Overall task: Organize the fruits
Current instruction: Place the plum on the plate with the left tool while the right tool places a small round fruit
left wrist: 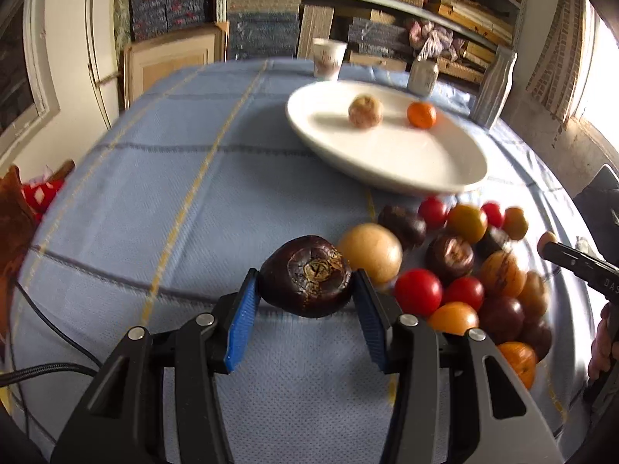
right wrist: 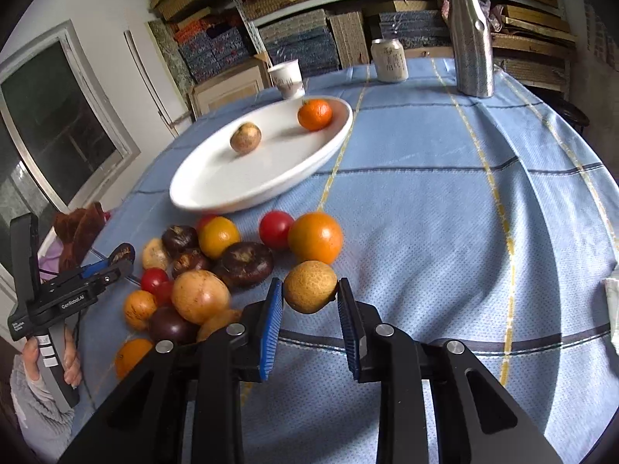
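My left gripper (left wrist: 305, 290) is shut on a dark purple fruit (left wrist: 305, 274) and holds it above the blue cloth, left of the fruit pile (left wrist: 464, 266). My right gripper (right wrist: 309, 290) is shut on a tan speckled fruit (right wrist: 309, 286) at the right edge of the same pile (right wrist: 201, 270). A white oval plate (left wrist: 418, 162) lies beyond with a tan fruit (left wrist: 365, 111) and an orange mandarin (left wrist: 421, 115) on it. The plate (right wrist: 216, 189) shows in the right wrist view too. The left gripper (right wrist: 120, 257) with its dark fruit shows at the left there.
A paper cup (right wrist: 288, 77), a drink can (right wrist: 389, 60) and a tall metal flask (right wrist: 470, 38) stand at the far table edge. Shelves of stacked goods fill the back wall. A brown bag (left wrist: 15, 224) sits off the table's left side.
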`<state>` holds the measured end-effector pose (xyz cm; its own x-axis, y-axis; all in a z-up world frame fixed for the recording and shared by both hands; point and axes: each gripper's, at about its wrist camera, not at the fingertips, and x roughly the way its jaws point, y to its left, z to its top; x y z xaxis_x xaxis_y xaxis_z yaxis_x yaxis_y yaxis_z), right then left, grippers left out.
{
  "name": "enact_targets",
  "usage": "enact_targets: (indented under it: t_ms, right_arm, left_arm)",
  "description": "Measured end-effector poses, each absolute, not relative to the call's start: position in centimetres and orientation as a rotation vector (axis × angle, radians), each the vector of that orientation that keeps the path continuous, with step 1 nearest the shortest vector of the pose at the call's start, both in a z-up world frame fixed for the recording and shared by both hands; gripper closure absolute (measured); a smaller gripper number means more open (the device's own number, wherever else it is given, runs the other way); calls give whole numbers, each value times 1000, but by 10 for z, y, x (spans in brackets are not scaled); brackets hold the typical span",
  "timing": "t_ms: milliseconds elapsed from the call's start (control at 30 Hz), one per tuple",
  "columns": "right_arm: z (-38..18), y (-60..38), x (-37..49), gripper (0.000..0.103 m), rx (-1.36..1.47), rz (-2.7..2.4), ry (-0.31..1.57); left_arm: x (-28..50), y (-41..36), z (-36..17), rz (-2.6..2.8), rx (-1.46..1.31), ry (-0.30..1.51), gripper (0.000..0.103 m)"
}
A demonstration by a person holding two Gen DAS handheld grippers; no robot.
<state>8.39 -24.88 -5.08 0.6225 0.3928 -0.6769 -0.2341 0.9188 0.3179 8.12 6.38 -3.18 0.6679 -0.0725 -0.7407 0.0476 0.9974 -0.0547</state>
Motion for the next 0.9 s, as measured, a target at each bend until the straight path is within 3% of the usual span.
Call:
enact_targets:
  t_ms: [267, 533, 600, 667, 800, 900]
  right_arm:
    - [15, -224, 127, 74, 145, 375, 743]
    - [-22, -177, 191, 74, 167, 396, 812]
    - [-29, -174, 197, 72, 153, 397, 823]
    - [-32, -171, 195, 64, 136, 390, 812]
    - [-26, -178, 189, 61, 150, 394, 788]
    - [-17, -187, 179, 57, 171, 394, 764]
  left_arm:
    - [138, 27, 15, -98, 42, 786, 54]
    - [187, 13, -8, -125, -11, 838, 53]
    - [191, 12, -9, -119, -1, 826, 45]
    - [190, 14, -9, -127, -9, 817, 32]
    - [187, 15, -7, -136, -7, 811, 31]
    - [177, 20, -4, -114, -3, 786, 14]
